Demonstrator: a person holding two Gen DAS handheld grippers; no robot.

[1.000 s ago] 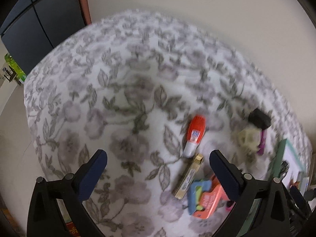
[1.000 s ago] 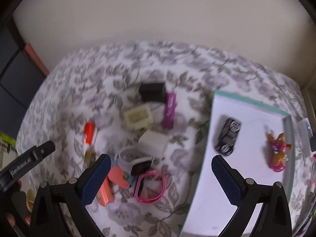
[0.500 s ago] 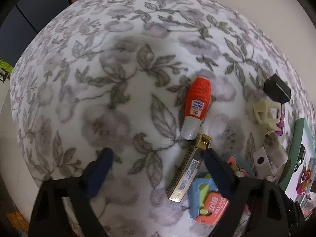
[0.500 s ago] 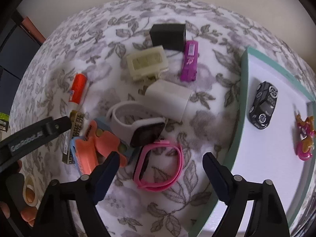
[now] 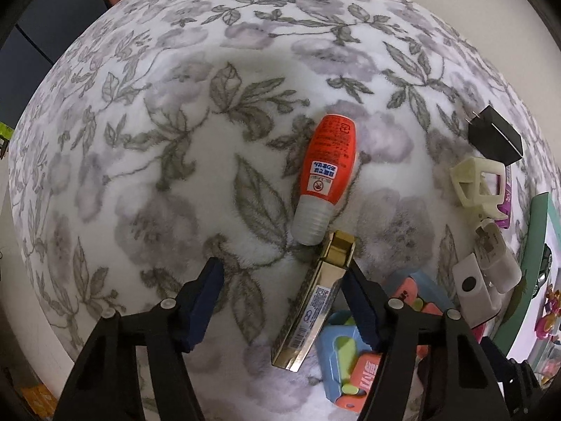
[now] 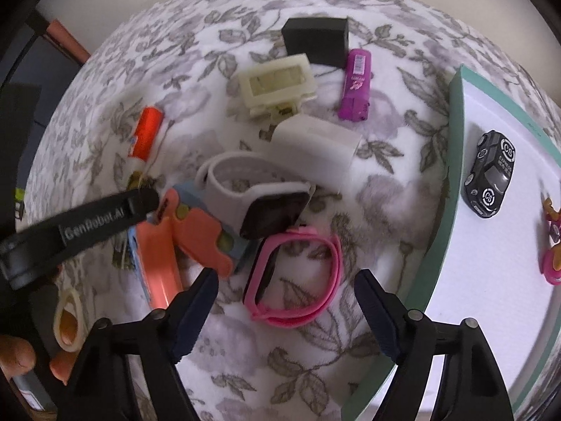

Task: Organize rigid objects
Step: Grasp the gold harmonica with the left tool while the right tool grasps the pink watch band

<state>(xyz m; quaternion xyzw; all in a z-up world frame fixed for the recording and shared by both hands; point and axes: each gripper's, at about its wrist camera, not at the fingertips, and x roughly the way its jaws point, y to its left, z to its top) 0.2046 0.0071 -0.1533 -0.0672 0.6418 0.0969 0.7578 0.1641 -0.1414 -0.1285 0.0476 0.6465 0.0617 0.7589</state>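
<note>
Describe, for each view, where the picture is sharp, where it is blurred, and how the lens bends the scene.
Left wrist view: the orange bottle is sharp, its label print crisp; the floral cloth bulges like a dome, with dark corners. Right wrist view: the left gripper is smeared with blur, the toy car is fairly clear; the tray edge curves.

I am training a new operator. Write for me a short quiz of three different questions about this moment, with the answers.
1. True or false: the right gripper is shut on the pink watch.
2. Which toy lies in the tray: A black car, B orange bottle, C black charger?
3. Fill in: the left gripper has the ____ box between its fingers.

Key: 1 false; 2 A; 3 gold.
</note>
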